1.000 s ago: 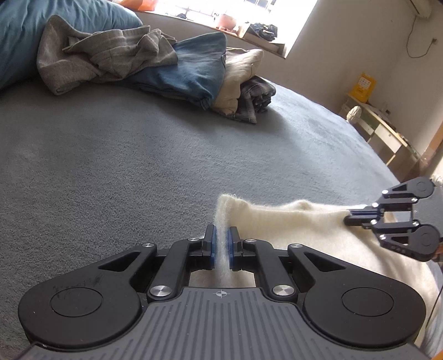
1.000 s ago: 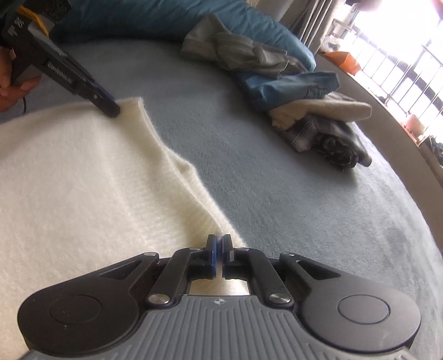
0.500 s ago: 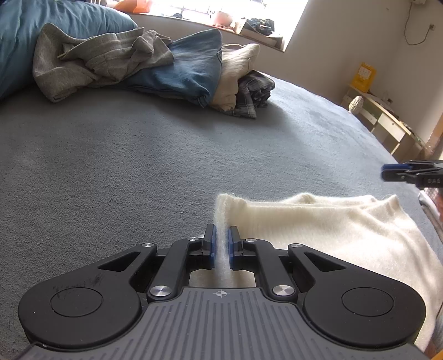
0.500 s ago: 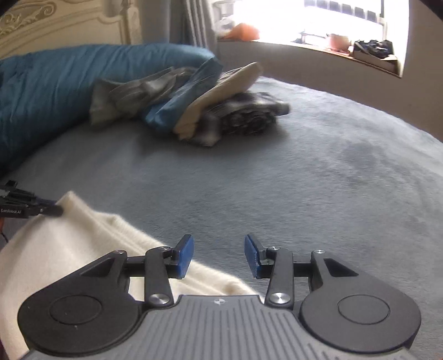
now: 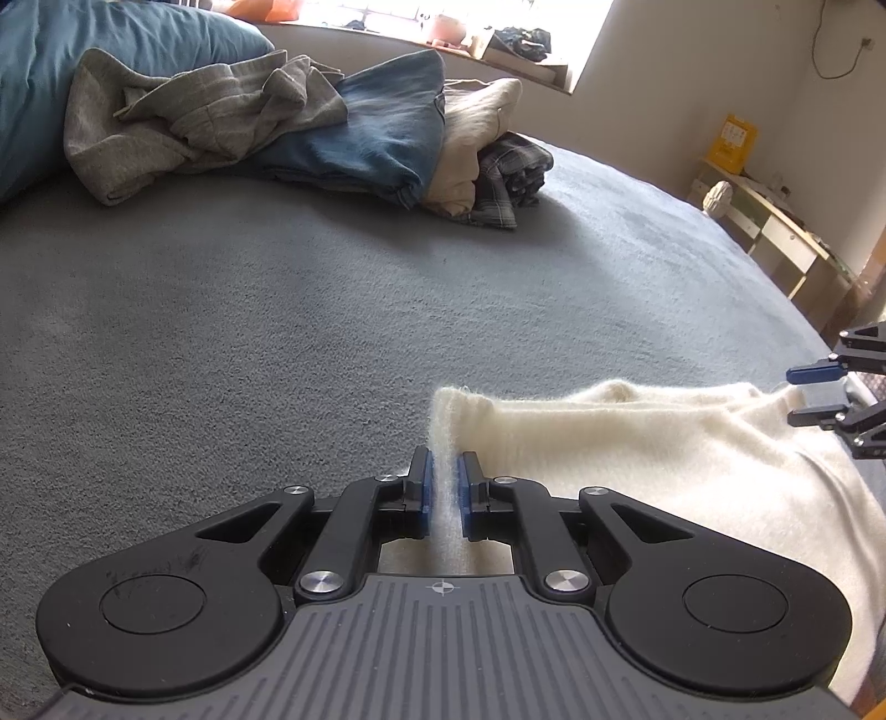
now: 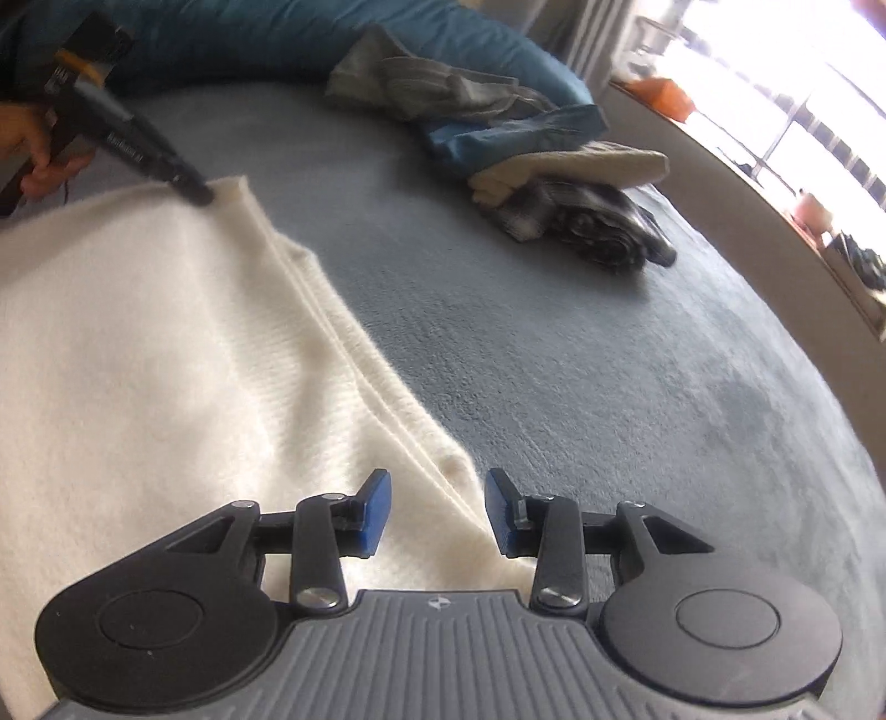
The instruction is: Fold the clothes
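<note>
Since a second ago, the right gripper (image 6: 437, 512) has let go of the cream knitted garment's (image 6: 166, 360) near corner and drawn back from it; its blue pads now stand apart and are closing, with the garment's ribbed edge beneath the gap and nothing pressed between them.

Across both views spreads the grey-blue fleecy bed cover (image 5: 277, 332), filling most of each frame. On it the cream knitted garment lies flat, at lower right in the left wrist view and over the left half of the right wrist view. A heap of unfolded clothes (image 5: 332, 133), grey, denim blue, beige and dark plaid, sits at upper centre of the left wrist view, against a teal pillow (image 5: 83, 50) in the upper left corner. A pale wooden shelf unit (image 5: 775, 238) stands by the wall at right.

The left gripper (image 5: 443, 493) is at bottom centre of its view, its pads pinched nearly together on the garment's fuzzy corner. In the right wrist view a hand (image 6: 39, 160) at upper left holds it.
</note>
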The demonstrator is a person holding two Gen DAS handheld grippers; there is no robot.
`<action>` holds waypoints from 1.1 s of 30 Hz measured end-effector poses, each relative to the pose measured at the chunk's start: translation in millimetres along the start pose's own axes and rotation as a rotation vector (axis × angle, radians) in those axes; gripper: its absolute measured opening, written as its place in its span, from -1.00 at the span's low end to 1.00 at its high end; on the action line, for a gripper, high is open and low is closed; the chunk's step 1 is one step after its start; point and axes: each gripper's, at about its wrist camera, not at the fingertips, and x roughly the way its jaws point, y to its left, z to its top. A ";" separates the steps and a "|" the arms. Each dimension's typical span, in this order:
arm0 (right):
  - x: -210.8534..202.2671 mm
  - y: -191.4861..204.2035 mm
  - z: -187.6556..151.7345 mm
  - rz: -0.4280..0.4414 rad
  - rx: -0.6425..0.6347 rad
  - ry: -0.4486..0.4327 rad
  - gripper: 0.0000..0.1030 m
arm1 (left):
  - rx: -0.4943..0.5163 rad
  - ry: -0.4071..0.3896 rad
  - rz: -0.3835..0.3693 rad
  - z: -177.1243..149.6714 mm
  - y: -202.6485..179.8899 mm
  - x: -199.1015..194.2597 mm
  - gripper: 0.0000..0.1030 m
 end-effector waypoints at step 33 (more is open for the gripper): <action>-25.4 -70.9 -74.1 -0.111 0.770 -0.106 -0.39 | -0.016 -0.010 0.007 -2.4 -0.2 0.6 -0.79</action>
